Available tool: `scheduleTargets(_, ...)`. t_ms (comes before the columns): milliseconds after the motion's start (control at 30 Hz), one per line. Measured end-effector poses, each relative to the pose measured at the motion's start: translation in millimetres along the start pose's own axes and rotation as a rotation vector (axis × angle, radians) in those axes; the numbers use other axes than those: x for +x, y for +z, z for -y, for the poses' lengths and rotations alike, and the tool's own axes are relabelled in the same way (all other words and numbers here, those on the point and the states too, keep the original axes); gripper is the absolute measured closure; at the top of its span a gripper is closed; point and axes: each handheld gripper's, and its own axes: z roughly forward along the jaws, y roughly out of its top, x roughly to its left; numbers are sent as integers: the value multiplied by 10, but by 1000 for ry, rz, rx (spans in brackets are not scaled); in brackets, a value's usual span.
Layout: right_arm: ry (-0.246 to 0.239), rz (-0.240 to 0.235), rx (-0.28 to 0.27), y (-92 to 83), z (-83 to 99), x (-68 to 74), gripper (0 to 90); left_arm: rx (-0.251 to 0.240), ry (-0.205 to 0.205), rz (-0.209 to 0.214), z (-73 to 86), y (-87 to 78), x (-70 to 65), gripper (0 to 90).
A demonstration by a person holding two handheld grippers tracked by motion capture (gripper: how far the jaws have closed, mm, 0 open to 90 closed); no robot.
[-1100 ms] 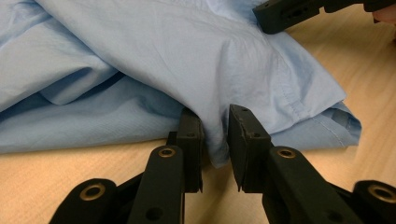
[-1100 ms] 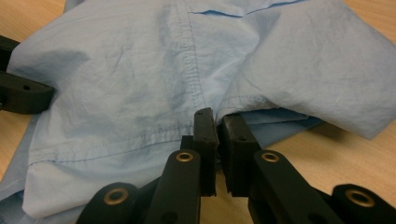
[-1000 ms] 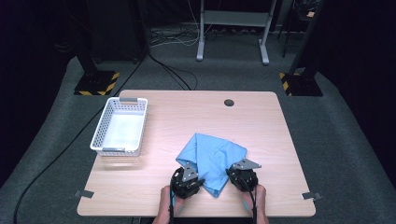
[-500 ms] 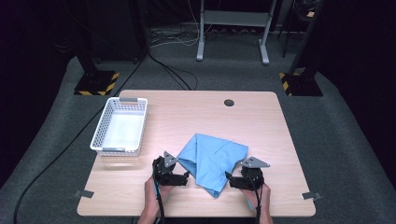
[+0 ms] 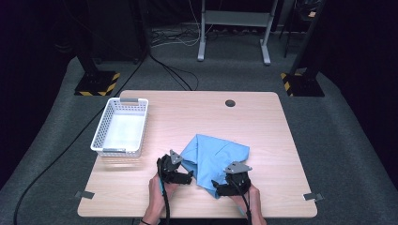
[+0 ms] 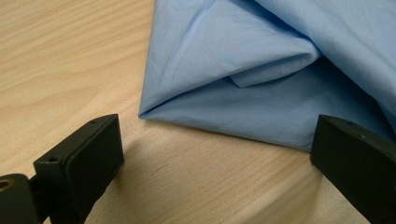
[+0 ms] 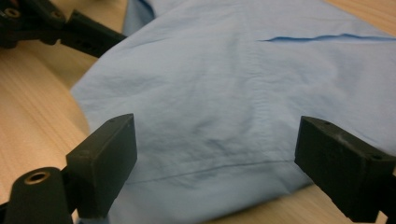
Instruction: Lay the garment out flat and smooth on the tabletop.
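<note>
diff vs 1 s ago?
Both grippers let go of the cloth: their fingers have just been opening and now stand wide. Left gripper slid left off the cloth edge; right gripper stays at the near corner. Cloth still folded, basket unmoved.

The cloth (image 5: 216, 157) is plain light blue. The surface (image 5: 263, 122) shows pale wood grain. The basket (image 5: 104, 130) is white with a perforated pattern. Both hand-held grippers, left (image 5: 184, 174) and right (image 5: 220, 187), are black.
</note>
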Motion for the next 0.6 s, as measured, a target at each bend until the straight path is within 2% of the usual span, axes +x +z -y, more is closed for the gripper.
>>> scheduleTargets(67, -31, -14, 17, 41, -28, 76, 121, 2, -2, 2, -3, 3, 3, 24)
scheduleTargets(100, -31, -14, 17, 41, -28, 76, 121, 2, -2, 3, -5, 5, 6, 24)
scheduleTargets(200, -84, -35, 47, 119, -95, 219, 125, 2, -3, 2, -5, 6, 7, 25)
scheduleTargets(333, -149, -33, 87, 207, -124, 357, 175, 2, -2, 2, -5, 6, 7, 26)
scheduleTargets(467, -177, -20, 91, 228, -149, 418, 332, 1, -3, 2, -5, 7, 6, 27)
scheduleTargets(600, -181, -46, 78, 200, -210, 435, 538, -1, 0, 4, -4, 6, 6, 31)
